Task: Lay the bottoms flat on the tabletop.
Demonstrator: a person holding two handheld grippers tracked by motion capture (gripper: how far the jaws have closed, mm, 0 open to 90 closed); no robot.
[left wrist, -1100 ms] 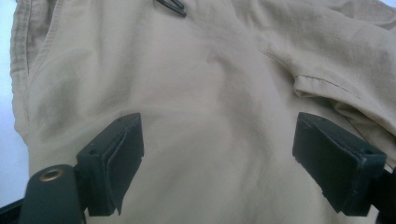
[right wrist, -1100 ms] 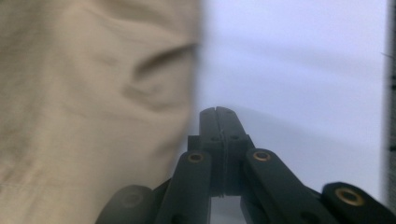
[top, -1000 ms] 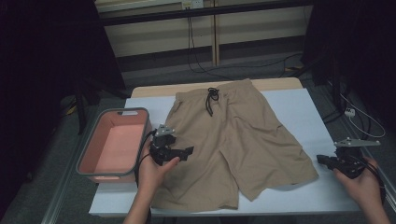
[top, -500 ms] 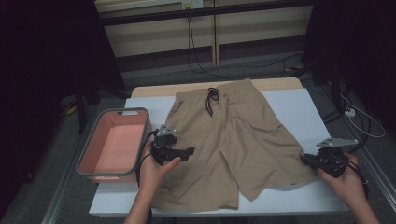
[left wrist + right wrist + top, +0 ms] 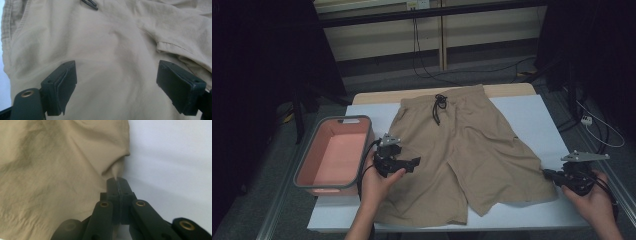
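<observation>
Tan shorts (image 5: 472, 145) with a black drawstring (image 5: 439, 106) lie spread flat on the white table (image 5: 532, 112), waistband at the far side. My left gripper (image 5: 412, 162) hovers over the left leg of the shorts (image 5: 115, 50), jaws wide open with bare cloth between them. My right gripper (image 5: 546, 173) sits at the outer hem of the right leg. Its jaws are shut on a pinched fold at the edge of the shorts (image 5: 37, 170), which rises to the fingertips (image 5: 117, 179).
A pink bin (image 5: 334, 154) with a grey rim stands at the table's left edge, beside my left hand. Bare white tabletop (image 5: 175, 157) lies right of the shorts. Cables run across the floor beyond the table (image 5: 432, 70).
My right gripper has moved left from the table's right edge to the hem of the right leg and shut on the cloth. The left gripper has stayed in place.
</observation>
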